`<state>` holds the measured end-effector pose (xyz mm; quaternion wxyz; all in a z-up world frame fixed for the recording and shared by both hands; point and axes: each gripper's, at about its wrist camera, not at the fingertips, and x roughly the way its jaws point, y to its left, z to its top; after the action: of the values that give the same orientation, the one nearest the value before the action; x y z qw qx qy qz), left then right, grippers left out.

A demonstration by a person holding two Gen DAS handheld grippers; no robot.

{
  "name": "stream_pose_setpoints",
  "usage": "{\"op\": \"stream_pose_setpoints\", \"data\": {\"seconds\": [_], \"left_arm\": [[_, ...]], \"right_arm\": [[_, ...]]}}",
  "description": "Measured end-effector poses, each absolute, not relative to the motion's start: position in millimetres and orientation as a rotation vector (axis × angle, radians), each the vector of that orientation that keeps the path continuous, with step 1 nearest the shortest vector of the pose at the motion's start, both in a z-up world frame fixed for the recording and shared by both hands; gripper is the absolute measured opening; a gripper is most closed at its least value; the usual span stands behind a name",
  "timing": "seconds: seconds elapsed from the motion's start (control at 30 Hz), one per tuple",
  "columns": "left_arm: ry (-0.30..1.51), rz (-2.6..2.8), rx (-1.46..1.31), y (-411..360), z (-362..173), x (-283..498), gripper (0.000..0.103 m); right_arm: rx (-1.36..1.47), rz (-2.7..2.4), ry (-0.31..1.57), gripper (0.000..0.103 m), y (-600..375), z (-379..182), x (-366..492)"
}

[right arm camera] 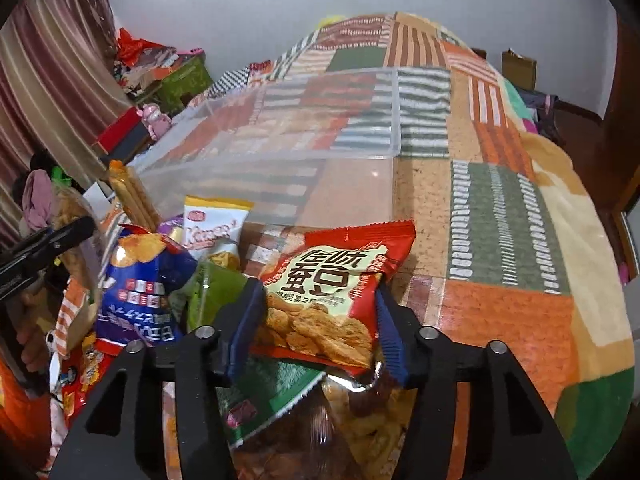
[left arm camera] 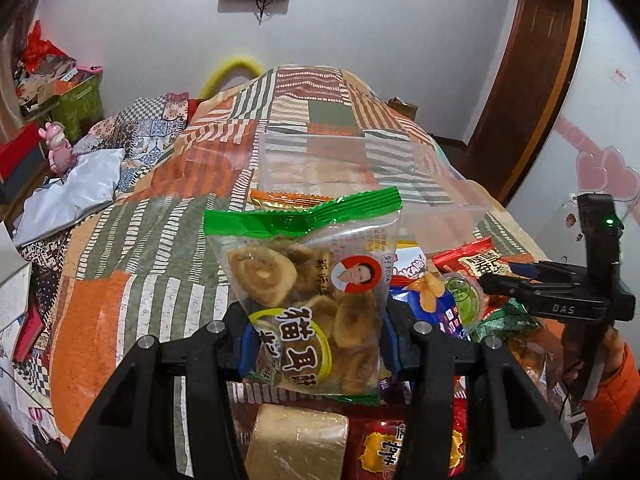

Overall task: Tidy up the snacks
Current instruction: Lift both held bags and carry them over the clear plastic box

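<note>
Left claw (left arm camera: 314,344): closed on a clear green-topped biscuit bag (left arm camera: 308,284), held upright above the snack pile.

Right claw (right arm camera: 318,320): closed on a red cracker packet (right arm camera: 340,280), raised over other snacks.

Clear bin (right arm camera: 320,136): on the patchwork bed (right arm camera: 500,220), just beyond both held packs.

Snack pile: blue chip bag (right arm camera: 144,280), white packet (right arm camera: 216,228), green packet (right arm camera: 272,392), gold block (left arm camera: 298,440), heaped beside the bin's near side.
</note>
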<state>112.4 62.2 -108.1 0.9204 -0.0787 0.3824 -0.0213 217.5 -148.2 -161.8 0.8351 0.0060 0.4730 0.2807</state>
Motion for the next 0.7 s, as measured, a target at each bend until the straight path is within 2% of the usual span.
{"op": "stream_pose_setpoints", "data": {"seconds": [0.13,0.33,0.5,0.7], "left_arm": [[0.793,-0.05,-0.171,63.9,-112.4,114.2,0.048],[0.808,-0.054,-0.182,65.3,-119.7,119.2,0.048],[0.809,-0.05,-0.186,66.2,-121.0,120.5,0.048],[0.772,-0.047,-0.187,66.4,-107.3,115.6,0.048]], "right_arm": [[-0.052,0.586,1.011,0.066,-137.4,-168.0,217.5],[-0.078,0.593,1.025,0.069,-134.4,-172.7,221.5],[-0.076,0.582,0.994,0.064,-136.5,-170.3,217.4],[-0.028,0.578,0.968,0.052,-146.1,-161.8,212.1]]}}
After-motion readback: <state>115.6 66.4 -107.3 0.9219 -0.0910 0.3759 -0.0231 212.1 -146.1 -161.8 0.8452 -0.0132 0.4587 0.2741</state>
